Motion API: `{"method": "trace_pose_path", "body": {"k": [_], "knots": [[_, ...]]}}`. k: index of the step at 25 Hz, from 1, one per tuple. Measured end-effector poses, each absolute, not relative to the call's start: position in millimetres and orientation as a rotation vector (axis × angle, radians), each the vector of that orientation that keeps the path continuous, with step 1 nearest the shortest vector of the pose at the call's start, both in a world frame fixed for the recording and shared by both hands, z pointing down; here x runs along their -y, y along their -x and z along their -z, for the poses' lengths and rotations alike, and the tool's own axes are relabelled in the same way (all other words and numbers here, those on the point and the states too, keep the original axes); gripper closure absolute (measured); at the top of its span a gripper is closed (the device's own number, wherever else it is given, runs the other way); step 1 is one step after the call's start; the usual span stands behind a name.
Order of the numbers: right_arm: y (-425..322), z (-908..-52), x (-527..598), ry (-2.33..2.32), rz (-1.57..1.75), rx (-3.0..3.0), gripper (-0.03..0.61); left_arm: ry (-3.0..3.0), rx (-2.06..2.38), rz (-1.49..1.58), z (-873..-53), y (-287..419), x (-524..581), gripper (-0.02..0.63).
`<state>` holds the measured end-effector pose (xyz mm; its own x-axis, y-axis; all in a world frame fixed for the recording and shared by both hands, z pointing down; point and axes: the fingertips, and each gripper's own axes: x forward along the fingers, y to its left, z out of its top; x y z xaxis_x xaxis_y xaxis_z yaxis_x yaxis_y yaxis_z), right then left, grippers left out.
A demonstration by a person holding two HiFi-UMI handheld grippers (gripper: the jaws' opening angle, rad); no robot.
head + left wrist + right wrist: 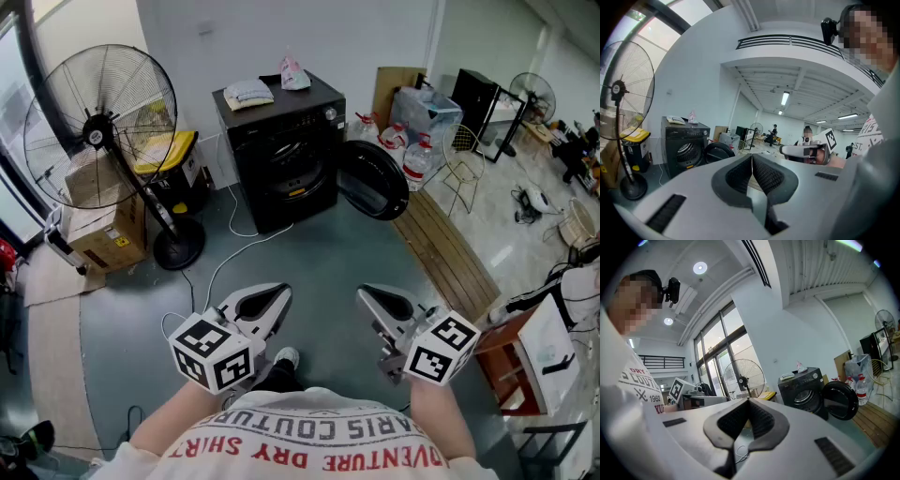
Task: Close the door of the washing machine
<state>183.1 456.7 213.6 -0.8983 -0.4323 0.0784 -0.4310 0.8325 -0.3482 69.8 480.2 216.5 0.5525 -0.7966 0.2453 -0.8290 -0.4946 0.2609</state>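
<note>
Washing machine (281,141) door (373,178) seen swung open.
Left hand-held gripper (279,294) and right hand-held gripper (367,293) are held closed, empty, well short of it.

1 washing machine (286,155) w/ 1 door (373,178). On its top, 2 things: 1 folded cloth (248,92), 1 small packet (293,73). Pedestal fans: 2, i.e. big fan (98,131) at left, small fan (532,89) far right. Cardboard boxes (108,234): 2 (stacked by the big fan). Yellow-lidded bin (167,148): 1. Grippers: 2, i.e. left gripper (279,293), right gripper (367,293). Marker cubes (214,352): 2, 1 per gripper. Bottles (417,157) near the door: min. 2, exact no. unclear.
</note>
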Motion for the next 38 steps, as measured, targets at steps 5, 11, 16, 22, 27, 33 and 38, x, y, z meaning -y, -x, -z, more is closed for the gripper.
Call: {"method": "trace_pose_path", "body": {"k": [5, 11, 16, 22, 27, 33, 38], "knots": [[-186.5, -214.8, -444.9, 0.731, 0.571, -3.010, 0.557, -2.443, 1.328, -0.127, -216.1, -68.6, -466.2, 0.584], [-192.0, -226.4, -424.3, 0.800, 0.627, -3.001, 0.557, -2.432, 1.322, -0.111, -225.1, -66.9, -445.5, 0.584], [-194.1, -237.2, -397.9, 0.848, 0.649, -2.999, 0.557, -2.430, 1.299, -0.098, -236.9, -64.0, -420.2, 0.584], [-190.5, -247.1, -349.6, 0.902, 0.661, -2.987, 0.557, -2.437, 1.273, -0.091, -246.2, -54.3, -371.0, 0.584], [-178.8, -261.9, -286.9, 0.932, 0.740, -2.972, 0.555, -2.416, 1.246, -0.091, -259.5, -39.6, -307.4, 0.584], [-157.6, -278.1, -197.2, 0.938, 0.814, -2.993, 0.557, -2.380, 1.205, -0.109, -276.1, -24.2, -211.3, 0.584], [-153.5, -290.1, -115.4, 0.955, 0.895, -2.952, 0.555, -2.381, 1.150, -0.153, -290.0, -21.6, -130.8, 0.584]]}}
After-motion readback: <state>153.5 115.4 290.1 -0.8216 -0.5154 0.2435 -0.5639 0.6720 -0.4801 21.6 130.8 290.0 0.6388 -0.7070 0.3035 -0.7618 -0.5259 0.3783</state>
